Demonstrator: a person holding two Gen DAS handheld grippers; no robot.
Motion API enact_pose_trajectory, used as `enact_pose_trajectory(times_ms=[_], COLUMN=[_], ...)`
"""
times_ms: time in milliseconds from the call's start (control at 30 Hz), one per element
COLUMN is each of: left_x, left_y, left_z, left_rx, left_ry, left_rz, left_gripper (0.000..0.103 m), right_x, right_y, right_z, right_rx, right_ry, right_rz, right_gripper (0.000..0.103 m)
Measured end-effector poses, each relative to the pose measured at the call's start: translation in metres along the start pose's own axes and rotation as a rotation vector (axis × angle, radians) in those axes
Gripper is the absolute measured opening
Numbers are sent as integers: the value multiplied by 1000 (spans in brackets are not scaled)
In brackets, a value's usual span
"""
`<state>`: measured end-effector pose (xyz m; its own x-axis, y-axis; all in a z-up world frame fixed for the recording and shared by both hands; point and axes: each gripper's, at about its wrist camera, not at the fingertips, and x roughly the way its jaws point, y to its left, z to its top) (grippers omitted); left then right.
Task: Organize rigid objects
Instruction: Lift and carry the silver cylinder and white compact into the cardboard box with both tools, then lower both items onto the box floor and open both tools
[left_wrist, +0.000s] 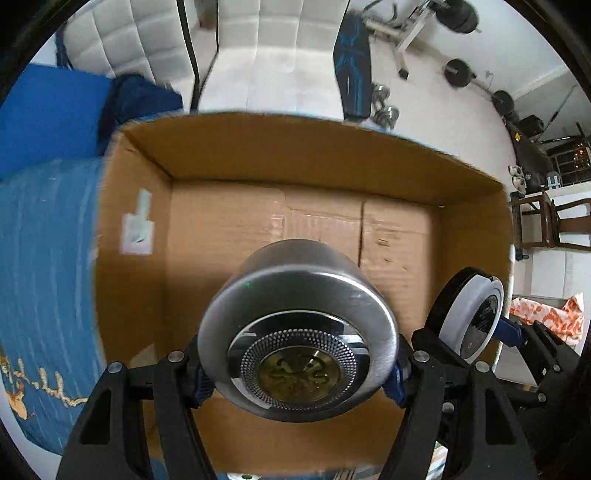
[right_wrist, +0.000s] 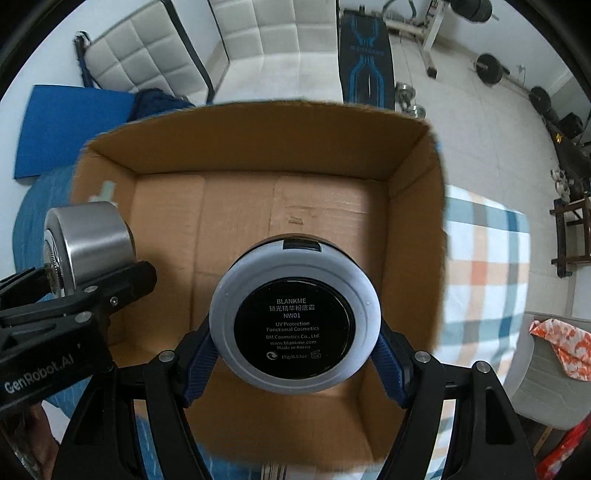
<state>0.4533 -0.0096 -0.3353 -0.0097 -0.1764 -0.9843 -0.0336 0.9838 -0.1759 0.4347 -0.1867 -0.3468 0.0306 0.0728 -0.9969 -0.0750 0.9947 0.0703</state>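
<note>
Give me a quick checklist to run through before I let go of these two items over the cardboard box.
1. Left tongs clamped on the round silver metal case, pads on both sides: ok.
2. Right tongs clamped on the BLANKME cushion compact: ok.
3. Both items above the open cardboard box, inside its walls: ok.
4. Box floor below the items free of other objects, as far as it shows: ok.
5. Gap between the two items, not touching: ok.
6. How high the items hang above the box floor: cannot tell.
</note>
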Motion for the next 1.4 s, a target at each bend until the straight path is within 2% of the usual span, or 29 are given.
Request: enact_pose_trajectory(times_ms=[200, 400, 533, 633, 767, 1067, 1133, 1167, 1267, 1400], left_x=[41, 60, 58, 55, 56, 19, 13, 10, -3, -19], left_y=[6, -1, -6, -9, -7, -2, 1, 2, 7, 9], left_z=[26, 34, 35, 33, 34, 20, 20, 19, 3, -20], left_rx=[-34, -18, -14, -8, -11, -26, -33, -35, -32, -21], left_ry=[115, 137, 118, 121, 134, 99, 84, 71, 35, -1], left_rz=[-25, 0, -2, -12, 0, 20, 23, 27, 35, 40], left_gripper=[68, 68, 68, 68, 68, 69, 71, 73, 88, 96], right_x=[43, 72, 87, 92, 97, 76, 66, 63, 48, 29], right_y=[2, 7, 11, 8, 6, 22, 26, 27, 31, 22], right_z=[33, 50, 54, 55, 54, 35, 25, 21, 4, -19], right_rx=[-16, -36, -50, -24, -25, -50, -48, -48, -50, -22], right_ry=[63, 102, 128, 148, 176, 151, 139, 134, 103, 84], right_rz=[-7, -46, -66, -43, -55, -71, -70, -75, -84, -53], right_gripper=[77, 77, 77, 77, 77, 86, 90, 96, 103, 103])
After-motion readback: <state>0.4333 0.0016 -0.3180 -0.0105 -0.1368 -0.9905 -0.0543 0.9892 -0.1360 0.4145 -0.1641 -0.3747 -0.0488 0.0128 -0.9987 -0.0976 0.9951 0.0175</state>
